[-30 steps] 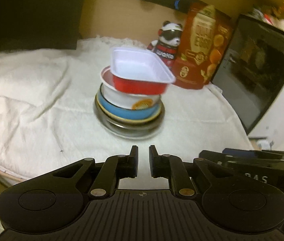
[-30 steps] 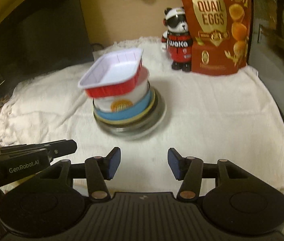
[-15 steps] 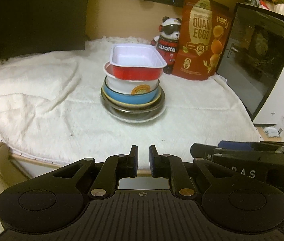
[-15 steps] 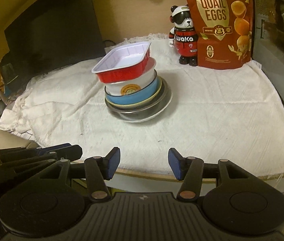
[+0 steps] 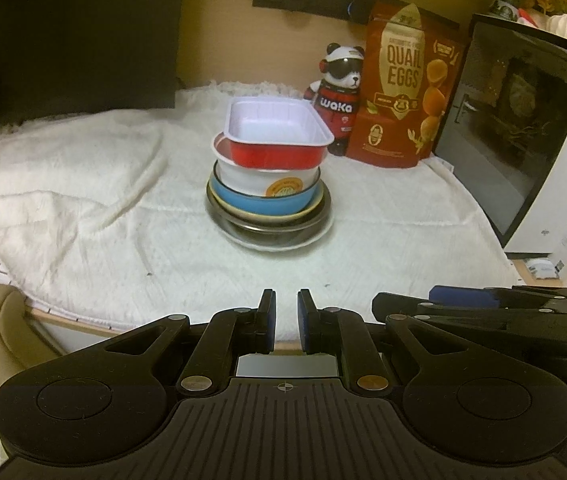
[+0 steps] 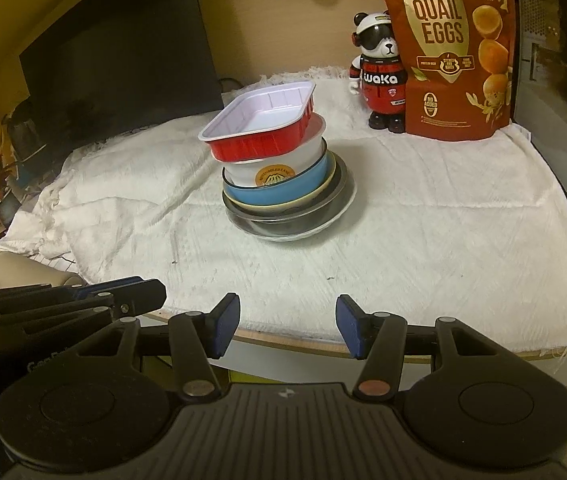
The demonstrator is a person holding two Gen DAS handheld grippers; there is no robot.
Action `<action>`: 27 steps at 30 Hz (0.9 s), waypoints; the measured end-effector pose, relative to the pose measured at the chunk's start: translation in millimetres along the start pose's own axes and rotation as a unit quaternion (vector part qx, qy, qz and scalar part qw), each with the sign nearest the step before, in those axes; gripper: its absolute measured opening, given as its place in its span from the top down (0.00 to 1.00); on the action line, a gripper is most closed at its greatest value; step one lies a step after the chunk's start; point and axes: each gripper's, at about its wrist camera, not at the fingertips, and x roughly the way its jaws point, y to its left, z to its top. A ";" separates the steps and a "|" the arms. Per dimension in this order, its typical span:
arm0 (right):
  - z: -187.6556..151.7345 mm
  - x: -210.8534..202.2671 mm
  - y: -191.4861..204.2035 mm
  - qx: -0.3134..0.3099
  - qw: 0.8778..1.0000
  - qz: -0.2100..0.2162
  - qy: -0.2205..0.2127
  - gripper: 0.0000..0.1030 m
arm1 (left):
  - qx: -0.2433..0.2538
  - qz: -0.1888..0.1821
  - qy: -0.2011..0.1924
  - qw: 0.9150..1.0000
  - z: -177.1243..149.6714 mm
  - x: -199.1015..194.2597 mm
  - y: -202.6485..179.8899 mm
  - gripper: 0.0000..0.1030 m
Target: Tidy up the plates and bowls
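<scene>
The dishes are all in one pile, and both grippers have backed away from it.

The red tray (image 5: 277,148) sits a bit crooked on top of the white bowl (image 5: 267,182), the blue bowl (image 5: 261,200) and the plates (image 5: 271,228), in the middle of the white cloth (image 5: 83,200). A second ago the pile looked closer; now it is farther off. The left gripper (image 5: 285,320) is pinched together with nothing in it. The right gripper (image 6: 287,326) has its jaws apart, holding nothing. The stacking looks done.
</scene>
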 end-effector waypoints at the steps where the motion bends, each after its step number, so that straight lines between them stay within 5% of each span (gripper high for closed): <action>1: 0.1 0.2 0.0 0.000 1.000 0.000 0.000 0.48 | 0.000 0.000 0.000 1.000 -0.1 -0.1 0.3 0.86; 27: 1.1 0.4 -4.7 0.004 1.000 -0.006 0.001 0.48 | 0.003 -0.013 0.007 1.000 0.0 6.0 -2.5 0.86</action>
